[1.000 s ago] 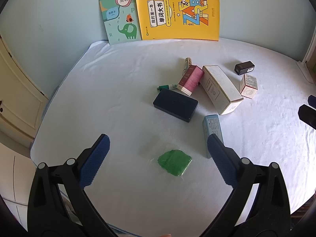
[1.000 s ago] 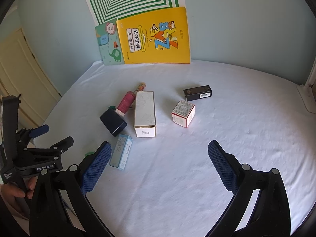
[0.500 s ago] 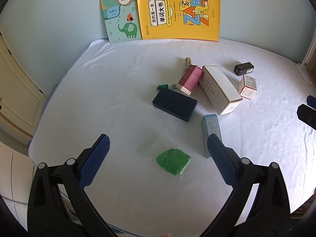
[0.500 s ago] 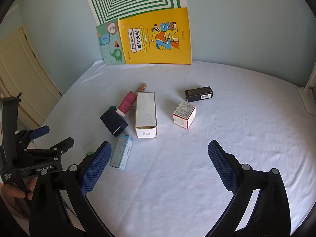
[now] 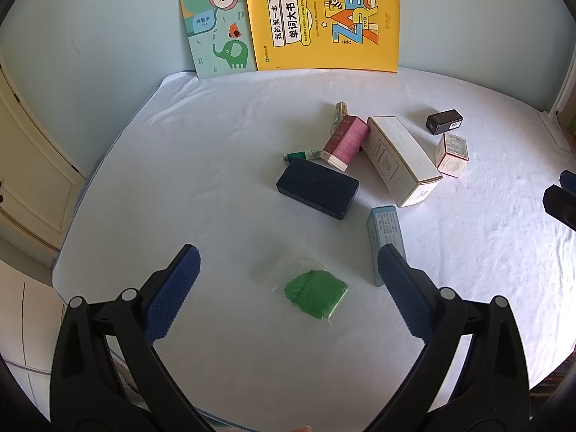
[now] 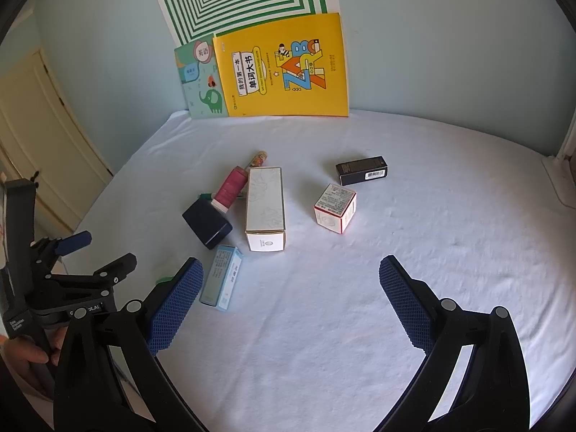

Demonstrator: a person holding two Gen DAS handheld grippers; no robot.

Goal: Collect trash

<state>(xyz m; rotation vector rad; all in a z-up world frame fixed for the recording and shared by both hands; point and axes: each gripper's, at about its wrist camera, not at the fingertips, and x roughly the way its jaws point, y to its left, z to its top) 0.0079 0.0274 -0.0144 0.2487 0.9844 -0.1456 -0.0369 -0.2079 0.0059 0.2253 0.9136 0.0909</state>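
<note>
A folded green bag in a clear wrapper (image 5: 316, 298) lies on the white table between the fingers of my open left gripper (image 5: 288, 289), which holds nothing. Beyond it are a pale blue carton (image 5: 385, 241), a navy case (image 5: 317, 187), a pink box (image 5: 346, 142), a long white box (image 5: 399, 158), a small red-edged white box (image 5: 451, 154) and a black box (image 5: 444, 121). My right gripper (image 6: 289, 302) hovers open and empty above bare cloth, nearer than the white box (image 6: 265, 208) and the red-edged box (image 6: 335, 208).
Two picture books (image 5: 324, 23) lean on the wall at the back of the table (image 5: 180, 165). A green marker (image 5: 300, 155) and a small tube (image 5: 340, 111) lie by the pink box. A cream door (image 6: 36, 151) stands at left. A hand (image 6: 25, 354) grips the left tool.
Both views have shifted slightly; the items sit a little lower in the frames. Both grippers stay open and nothing on the table has moved.
</note>
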